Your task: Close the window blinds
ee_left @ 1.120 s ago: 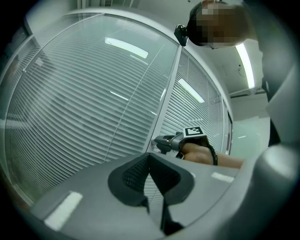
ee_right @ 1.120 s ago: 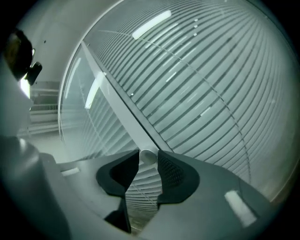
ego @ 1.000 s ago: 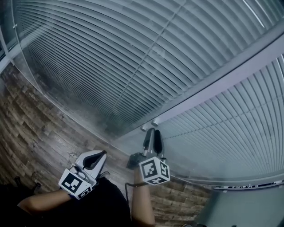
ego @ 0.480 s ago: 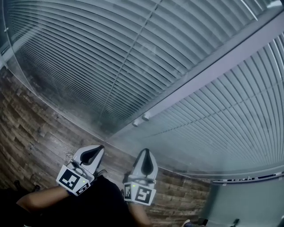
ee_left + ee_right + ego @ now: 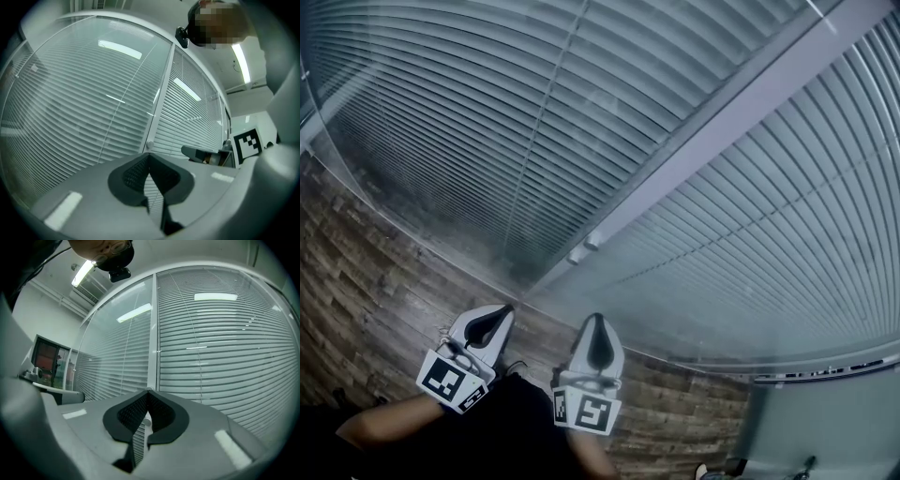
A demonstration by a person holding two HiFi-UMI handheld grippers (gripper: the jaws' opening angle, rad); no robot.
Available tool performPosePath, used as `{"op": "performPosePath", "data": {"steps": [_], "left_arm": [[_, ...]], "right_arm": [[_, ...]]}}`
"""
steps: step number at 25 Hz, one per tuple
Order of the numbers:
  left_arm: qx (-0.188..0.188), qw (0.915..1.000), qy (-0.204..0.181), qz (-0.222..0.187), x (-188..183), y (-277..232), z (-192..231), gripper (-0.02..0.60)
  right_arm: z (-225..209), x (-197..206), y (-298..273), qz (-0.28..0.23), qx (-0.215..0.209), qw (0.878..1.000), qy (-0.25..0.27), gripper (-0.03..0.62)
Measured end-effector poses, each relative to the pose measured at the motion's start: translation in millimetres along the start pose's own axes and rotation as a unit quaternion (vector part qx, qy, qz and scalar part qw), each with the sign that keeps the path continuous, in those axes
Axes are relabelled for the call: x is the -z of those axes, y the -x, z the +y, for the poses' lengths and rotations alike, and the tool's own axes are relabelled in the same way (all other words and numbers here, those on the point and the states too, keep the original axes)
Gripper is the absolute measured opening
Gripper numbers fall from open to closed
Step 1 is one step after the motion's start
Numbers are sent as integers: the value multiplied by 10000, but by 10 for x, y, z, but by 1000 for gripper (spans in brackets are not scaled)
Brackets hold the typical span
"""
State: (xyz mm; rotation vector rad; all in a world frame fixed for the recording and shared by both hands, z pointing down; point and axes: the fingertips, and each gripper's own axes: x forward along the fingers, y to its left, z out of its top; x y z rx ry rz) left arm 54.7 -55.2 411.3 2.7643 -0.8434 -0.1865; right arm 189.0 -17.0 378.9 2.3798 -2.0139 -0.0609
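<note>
pointing at the blinds [image 5: 487,141], left hand-held gripper [image 5: 504,309] and right hand-held gripper [image 5: 596,319] are clenched empty.

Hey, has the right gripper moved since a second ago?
Yes. The right gripper has drawn back from the knob on the window frame, toward the person; earlier its tips were at the knob.

The left gripper [image 5: 501,313] and right gripper [image 5: 596,321] sit side by side, held low, tips pointing forward. Both sets of jaws are pressed together, gripping nothing. The left forearm [image 5: 384,427] is bare.
</note>
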Motion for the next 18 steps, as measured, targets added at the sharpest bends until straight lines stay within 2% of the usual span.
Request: {"op": "performPosePath", "data": {"steps": [11,18], "left_arm": [[9,10000,-62,-31,9,-34,-9,2],[46,9999,-95,30,8,-91,-52,2]], "right_arm": [[102,7,19,37,-142,9998,124,0],[54,-29,12,11,-86,9999,98,0]]}}
